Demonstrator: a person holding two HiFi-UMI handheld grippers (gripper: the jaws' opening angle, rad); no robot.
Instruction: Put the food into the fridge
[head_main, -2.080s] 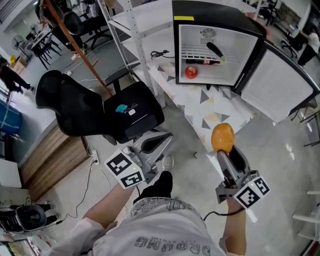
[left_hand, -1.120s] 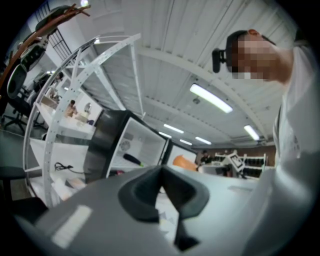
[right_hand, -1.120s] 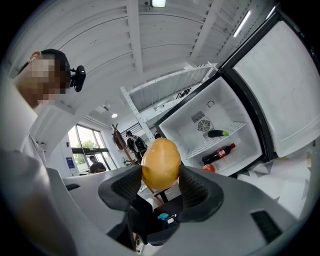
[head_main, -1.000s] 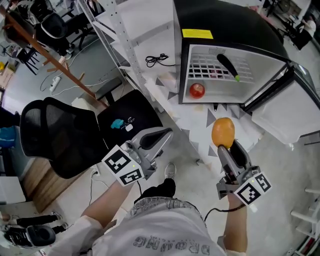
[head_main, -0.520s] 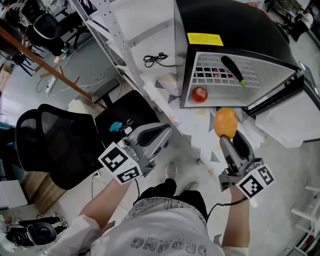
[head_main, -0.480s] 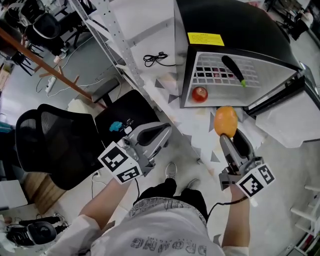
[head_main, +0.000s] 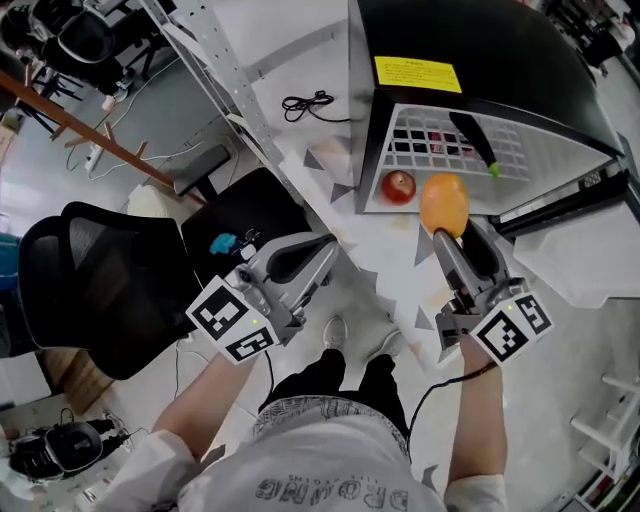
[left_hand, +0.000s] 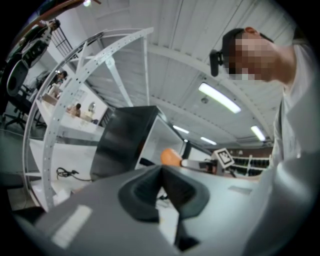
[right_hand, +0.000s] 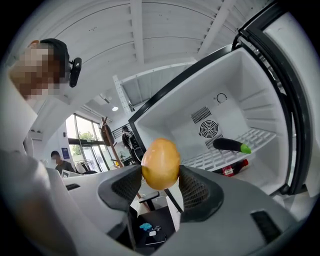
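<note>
My right gripper (head_main: 446, 212) (right_hand: 160, 170) is shut on an orange mango (head_main: 444, 203) (right_hand: 160, 163), held just in front of the open black mini fridge (head_main: 470, 70) (right_hand: 210, 105). Inside the fridge a red apple (head_main: 398, 185) lies on the floor, a dark eggplant (head_main: 470, 137) (right_hand: 229, 145) rests on the wire shelf (right_hand: 225, 155), and a red packet (right_hand: 234, 168) lies under the shelf. My left gripper (head_main: 312, 257) (left_hand: 161, 186) is shut with nothing in it, lower left of the fridge. The mango (left_hand: 170, 157) shows small in the left gripper view.
The fridge door (head_main: 575, 245) stands open to the right. A white shelf rack (head_main: 215, 55) stands left of the fridge, with a black cable (head_main: 308, 104) beside it. A black office chair (head_main: 110, 280) with small items on its seat stands at the left. The floor mat (head_main: 385, 250) has triangle patterns.
My right gripper has carried the mango up and forward, from in front of the mat to the fridge opening beside the apple. The left gripper stays shut and drifted slightly.
</note>
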